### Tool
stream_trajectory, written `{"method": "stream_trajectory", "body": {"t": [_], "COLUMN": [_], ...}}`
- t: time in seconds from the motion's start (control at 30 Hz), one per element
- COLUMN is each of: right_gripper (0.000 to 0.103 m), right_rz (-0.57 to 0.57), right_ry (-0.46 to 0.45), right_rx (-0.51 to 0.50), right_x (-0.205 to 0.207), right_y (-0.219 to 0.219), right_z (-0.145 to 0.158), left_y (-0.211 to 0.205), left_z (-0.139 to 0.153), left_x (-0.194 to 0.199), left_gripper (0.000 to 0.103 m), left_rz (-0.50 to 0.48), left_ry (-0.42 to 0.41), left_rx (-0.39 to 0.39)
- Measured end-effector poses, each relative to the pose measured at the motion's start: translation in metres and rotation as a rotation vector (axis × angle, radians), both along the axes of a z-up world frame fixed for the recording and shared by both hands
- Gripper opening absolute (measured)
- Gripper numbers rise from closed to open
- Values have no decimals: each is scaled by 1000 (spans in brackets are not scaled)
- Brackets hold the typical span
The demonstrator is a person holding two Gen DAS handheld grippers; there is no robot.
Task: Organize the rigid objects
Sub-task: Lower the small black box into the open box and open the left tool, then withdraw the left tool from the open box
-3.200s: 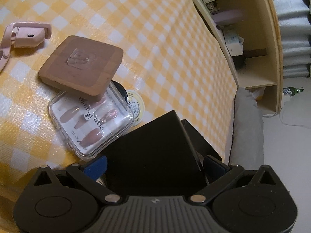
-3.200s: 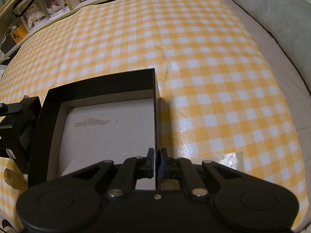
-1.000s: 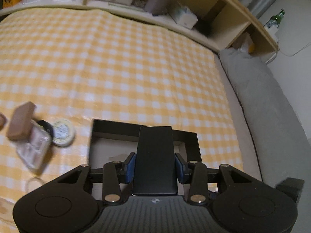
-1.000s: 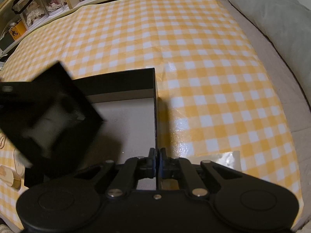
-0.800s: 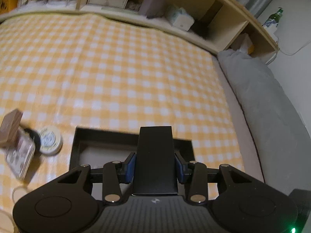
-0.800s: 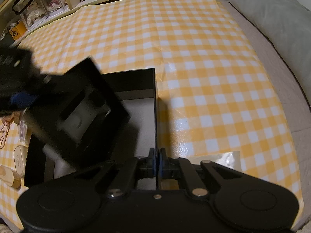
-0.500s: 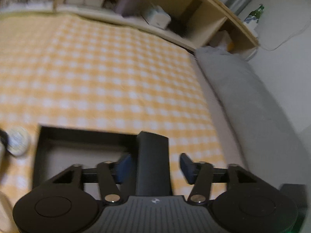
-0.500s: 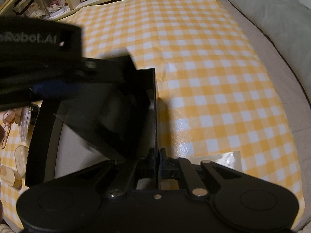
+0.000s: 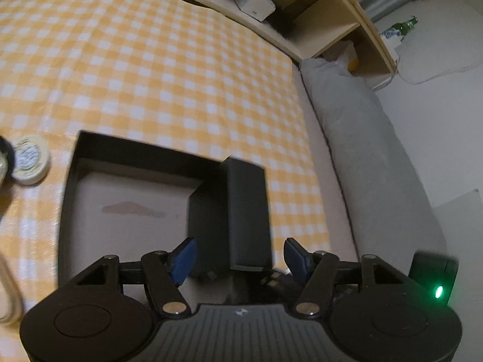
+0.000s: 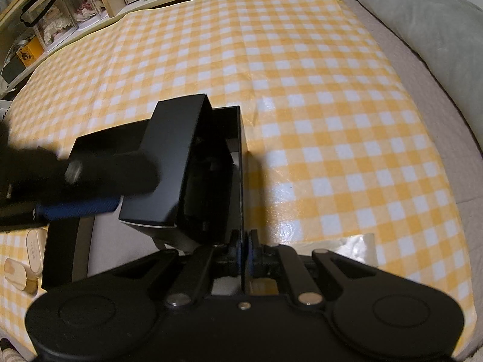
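A shallow black tray point(image 9: 135, 147) with a pale floor lies on the yellow check cloth. A small black box point(image 9: 241, 211) stands tilted inside the tray, close to its right wall. My left gripper point(image 9: 240, 256) is open around the box's near end, with a gap showing at the right blue pad point(image 9: 297, 256). In the right wrist view the same box point(image 10: 172, 163) leans in the tray point(image 10: 60, 241), and the left gripper point(image 10: 90, 190) is a blur beside it. My right gripper point(image 10: 244, 250) is shut on the tray's right wall.
A round cream tin point(image 9: 30, 160) lies left of the tray. Two beige cases point(image 10: 30, 247) sit by its left wall. Clear plastic film point(image 10: 356, 247) lies near the cloth's front edge. A grey cushion point(image 9: 362, 150) runs along the right, with wooden shelves point(image 9: 302, 15) behind.
The left gripper carried the small black box over the tray, lowered it inside and opened its jaws off it. The right gripper stayed shut on the tray wall.
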State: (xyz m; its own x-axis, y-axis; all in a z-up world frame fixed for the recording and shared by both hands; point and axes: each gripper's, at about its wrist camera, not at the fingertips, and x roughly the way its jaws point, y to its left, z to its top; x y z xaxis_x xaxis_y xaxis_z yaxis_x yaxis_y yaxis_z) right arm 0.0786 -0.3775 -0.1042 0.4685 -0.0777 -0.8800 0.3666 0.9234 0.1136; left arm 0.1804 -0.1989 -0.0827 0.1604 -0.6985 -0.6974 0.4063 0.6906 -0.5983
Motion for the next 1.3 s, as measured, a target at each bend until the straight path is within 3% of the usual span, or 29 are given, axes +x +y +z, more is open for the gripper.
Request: {"method": "stream_trajectory", "body": {"t": [0.17, 0.33, 0.4, 0.5, 0.67, 0.77, 0.97, 1.3], "right_gripper": [5, 5, 5, 6, 6, 6, 6, 6], "right_rz": [-1, -2, -1, 2, 12, 10, 9, 6], "right_ry": [0, 0, 0, 1, -3, -7, -7, -19], "right_rx": [3, 4, 3, 5, 7, 12, 13, 24], "right_x": [0, 0, 0, 0, -3, -4, -5, -14], "right_y": [0, -1, -1, -1, 1, -1, -2, -1], "right_z": [-1, -1, -1, -2, -2, -2, -3, 2], "left_y": [9, -2, -8, -17, -30, -35, -42, -26], "left_z": [-1, -8, -11, -11, -11, -12, -14, -4], "left_x": [-4, -19, -22, -21, -9, -14, -8, -13], "left_gripper": [54, 37, 31, 30, 31, 30, 29, 29], "left_rz": [-109, -269, -303, -299, -262, -260, -232, -218], "left_ry": [-54, -218, -265, -327, -302, -346, -309, -319], "left_rx": [78, 225, 243, 234, 217, 240, 236, 242]}}
